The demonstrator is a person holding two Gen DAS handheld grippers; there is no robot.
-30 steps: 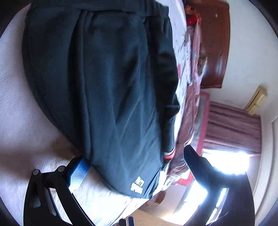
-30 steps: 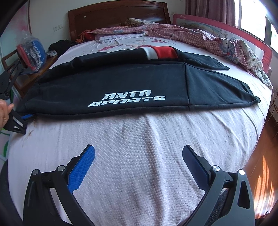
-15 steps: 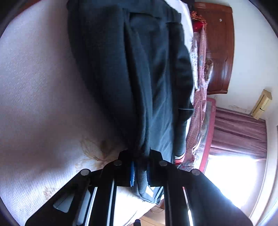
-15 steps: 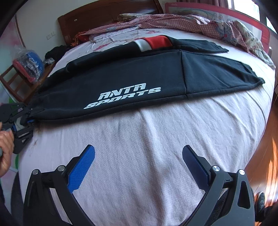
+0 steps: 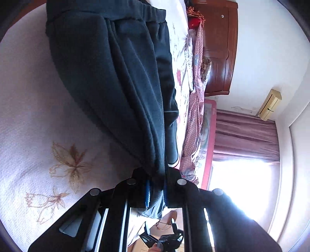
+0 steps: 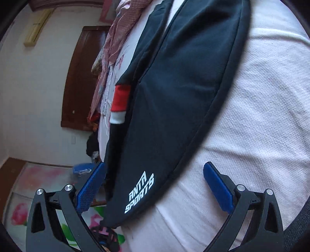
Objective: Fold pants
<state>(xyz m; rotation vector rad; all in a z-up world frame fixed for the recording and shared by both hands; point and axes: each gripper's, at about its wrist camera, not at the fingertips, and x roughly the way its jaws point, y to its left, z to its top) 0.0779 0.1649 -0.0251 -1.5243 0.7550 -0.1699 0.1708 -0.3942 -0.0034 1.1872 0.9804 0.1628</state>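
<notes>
Bed: pale pink textured cover with an embroidered flower motif near my left side. It carries everything below.

Pants: dark, soft knit, laid flat on the bed in one long strip. In the left wrist view the long axis runs straight away from my left claw to the elastic waistband at the far end. In the right wrist view the same strip runs from between my fingers up and away, with the white "ANTA SPORTS" print at the near end. A red and white band lies along the far edge.

Left gripper: closed on the pants, a bunched dark end pinched between the blue pads. I hold this end already.

Right gripper: jaws wide, nothing clamped. The printed end of the pants lies between the two pads but neither presses on it; one pad is over the far side of the cloth, the other over bare cover.

Relation that I judge governs the coming move: both claws sit at the same near end of the strip, side by side across its width, and the waistband lies well away along the axis. The right claw needs only to advance a little and close on the printed edge; then the end can be carried toward the waistband.
</notes>
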